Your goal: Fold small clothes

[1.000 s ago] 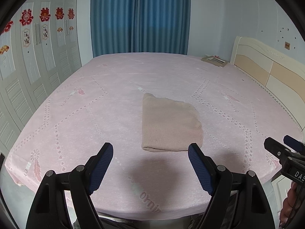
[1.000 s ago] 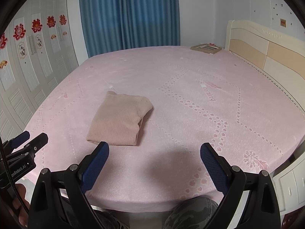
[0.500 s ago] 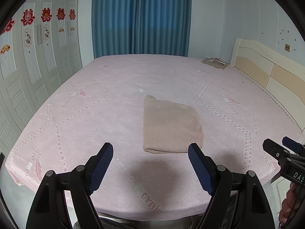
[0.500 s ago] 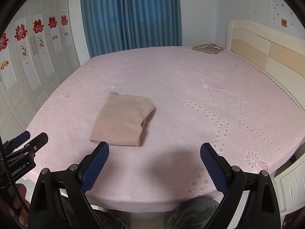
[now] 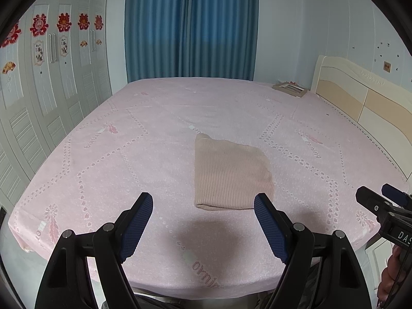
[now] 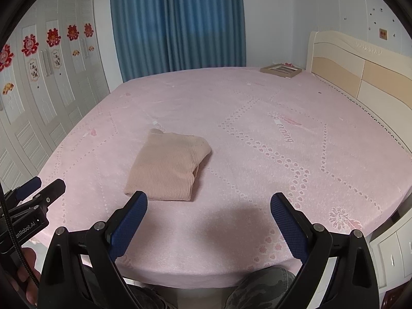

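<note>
One folded garment point(image 5: 230, 173), beige ribbed knit, roughly square with a rounded fold along its near edge, lies flat on the pink bedspread point(image 5: 128, 159), a soft fabric printed with dotted diamond lines and feather motifs; from your left wrist view it sits just beyond your left gripper point(image 5: 203, 202), whose jaws stand wide apart and grip nothing, the blue cross-hatched pads point(image 5: 270, 224) well off the cloth. At the right edge your right gripper point(image 5: 381, 199) shows as black bars with a blue tip. From your right wrist view the same garment point(image 6: 167, 167) lies ahead and left, stacked layers showing at its right side, and your right gripper point(image 6: 208, 200) is spread wide with nothing between its textured pads point(image 6: 288, 224). Pleated blue curtains point(image 6: 177, 23), a louvred white wardrobe point(image 6: 38, 108) and a cream panelled headboard point(image 6: 360, 72) surround the bed.
</note>
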Demonstrator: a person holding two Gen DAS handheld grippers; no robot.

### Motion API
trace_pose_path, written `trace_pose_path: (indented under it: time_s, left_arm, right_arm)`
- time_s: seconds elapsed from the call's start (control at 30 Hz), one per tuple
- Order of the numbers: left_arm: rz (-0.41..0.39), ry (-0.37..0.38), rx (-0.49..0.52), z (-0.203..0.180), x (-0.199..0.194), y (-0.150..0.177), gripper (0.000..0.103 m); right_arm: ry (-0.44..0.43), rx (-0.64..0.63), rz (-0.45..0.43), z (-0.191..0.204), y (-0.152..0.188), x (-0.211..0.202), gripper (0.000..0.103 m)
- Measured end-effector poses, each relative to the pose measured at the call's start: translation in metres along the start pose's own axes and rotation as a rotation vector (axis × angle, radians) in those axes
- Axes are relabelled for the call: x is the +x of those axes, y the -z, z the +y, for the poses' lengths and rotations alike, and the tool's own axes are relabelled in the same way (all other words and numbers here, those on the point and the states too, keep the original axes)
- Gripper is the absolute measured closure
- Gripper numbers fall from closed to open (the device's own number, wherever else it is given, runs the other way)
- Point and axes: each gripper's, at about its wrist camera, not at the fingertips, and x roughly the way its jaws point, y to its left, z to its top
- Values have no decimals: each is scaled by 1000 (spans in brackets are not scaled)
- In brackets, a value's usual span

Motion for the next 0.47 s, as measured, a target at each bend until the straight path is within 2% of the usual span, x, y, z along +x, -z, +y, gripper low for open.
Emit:
trace_pose_path:
  time_s: [0.47]
  left_arm:
    - [-10, 12, 3, 4, -6, 2, 22]
  right_arm:
    - [4, -8, -5, 4, 0, -7, 8]
